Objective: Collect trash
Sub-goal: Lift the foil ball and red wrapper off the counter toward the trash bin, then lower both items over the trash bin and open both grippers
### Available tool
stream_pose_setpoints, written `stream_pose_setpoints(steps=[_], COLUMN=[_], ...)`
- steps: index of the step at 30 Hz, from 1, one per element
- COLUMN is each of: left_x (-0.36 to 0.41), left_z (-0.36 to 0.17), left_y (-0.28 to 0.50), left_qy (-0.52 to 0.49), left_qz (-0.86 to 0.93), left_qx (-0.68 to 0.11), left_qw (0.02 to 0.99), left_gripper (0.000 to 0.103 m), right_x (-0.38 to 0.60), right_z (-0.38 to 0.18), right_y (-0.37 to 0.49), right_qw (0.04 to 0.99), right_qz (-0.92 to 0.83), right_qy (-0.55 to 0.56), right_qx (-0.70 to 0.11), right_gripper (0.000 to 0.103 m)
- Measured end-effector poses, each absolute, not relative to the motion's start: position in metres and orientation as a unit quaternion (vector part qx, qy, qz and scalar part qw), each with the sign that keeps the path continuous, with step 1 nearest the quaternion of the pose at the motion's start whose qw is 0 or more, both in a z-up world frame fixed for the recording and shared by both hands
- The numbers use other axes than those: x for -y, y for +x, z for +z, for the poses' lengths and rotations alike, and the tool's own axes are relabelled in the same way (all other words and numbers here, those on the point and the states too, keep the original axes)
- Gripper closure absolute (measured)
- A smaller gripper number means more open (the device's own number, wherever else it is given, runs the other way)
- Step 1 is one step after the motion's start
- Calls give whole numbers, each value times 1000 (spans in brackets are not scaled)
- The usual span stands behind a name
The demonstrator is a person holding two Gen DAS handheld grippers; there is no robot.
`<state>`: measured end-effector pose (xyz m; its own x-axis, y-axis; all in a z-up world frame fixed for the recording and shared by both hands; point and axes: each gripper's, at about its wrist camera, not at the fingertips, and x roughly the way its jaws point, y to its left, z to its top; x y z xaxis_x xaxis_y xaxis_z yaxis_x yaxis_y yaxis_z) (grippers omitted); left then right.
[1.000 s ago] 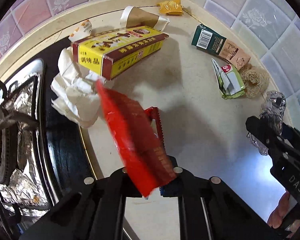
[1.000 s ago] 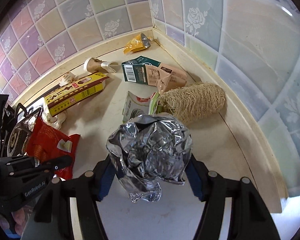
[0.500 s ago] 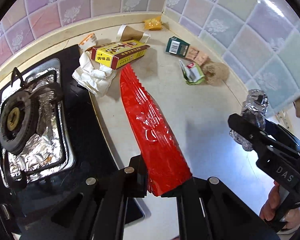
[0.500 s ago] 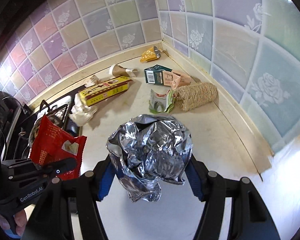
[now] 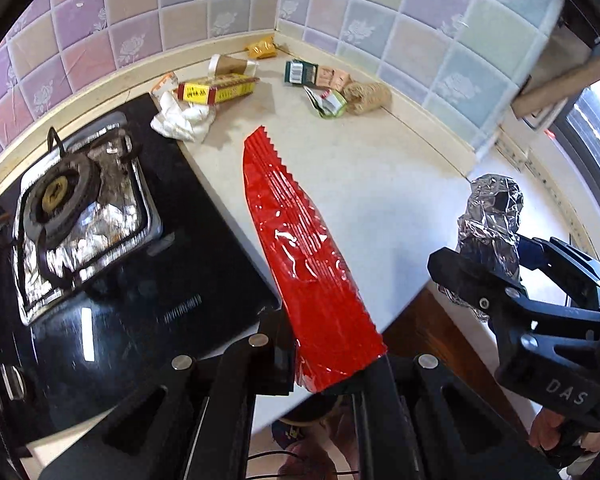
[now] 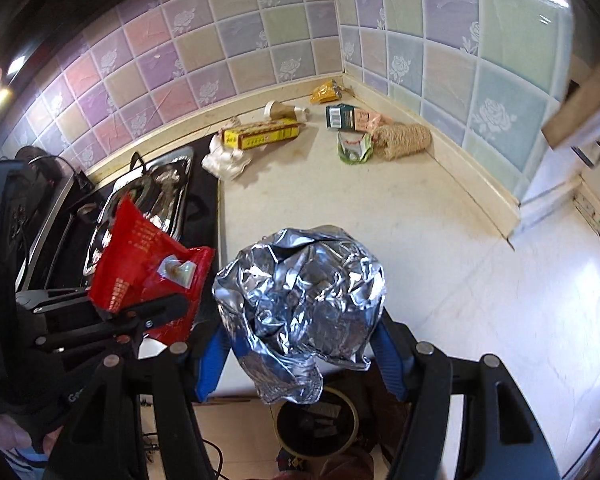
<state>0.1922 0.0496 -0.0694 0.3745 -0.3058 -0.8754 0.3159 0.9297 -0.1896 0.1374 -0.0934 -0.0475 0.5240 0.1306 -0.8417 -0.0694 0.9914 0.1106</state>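
At the counter's front edge: left gripper (image 5: 332,364) clamped on a red wrapper (image 5: 300,256), which stands up from its jaws above the countertop (image 5: 372,184); right gripper (image 6: 300,344) clamped on a crumpled foil ball (image 6: 300,296), held over what looks like a round bin (image 6: 318,424) below, mostly hidden. Far corner, lying on the countertop: yellow box (image 6: 262,134), white crumpled paper (image 6: 226,160) just beside it, paper cone (image 6: 282,111), green carton (image 6: 342,117), green-and-white packet (image 6: 354,147), loofah scrubber (image 6: 404,141), small yellow packet (image 6: 326,92). Leftward: black gas stove (image 5: 80,216) with foil-lined burner.
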Motion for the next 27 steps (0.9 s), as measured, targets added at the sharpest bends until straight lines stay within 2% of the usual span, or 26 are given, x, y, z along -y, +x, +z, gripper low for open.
stream_pose_setpoints(steps=[8, 15, 20, 27], left_x=[-54, -51, -44, -48], left_z=[-82, -105, -145, -222], left_y=[134, 84, 51, 25], left_qy=[8, -8, -17, -37], left_qz=[-185, -149, -139, -118], left_qx=[-541, -559, -587, -625], left_qw=[820, 816, 798, 771], left_gripper=[99, 99, 99, 98], right_x=[81, 84, 93, 101], right_z=[-54, -82, -125, -217], right_y=[82, 43, 16, -8], right_qw=[859, 835, 813, 777], right_qz=[78, 108, 111, 98], right_qy=[3, -4, 7, 40], right_qx=[-505, -540, -572, -620], right_gripper=[39, 39, 39, 39])
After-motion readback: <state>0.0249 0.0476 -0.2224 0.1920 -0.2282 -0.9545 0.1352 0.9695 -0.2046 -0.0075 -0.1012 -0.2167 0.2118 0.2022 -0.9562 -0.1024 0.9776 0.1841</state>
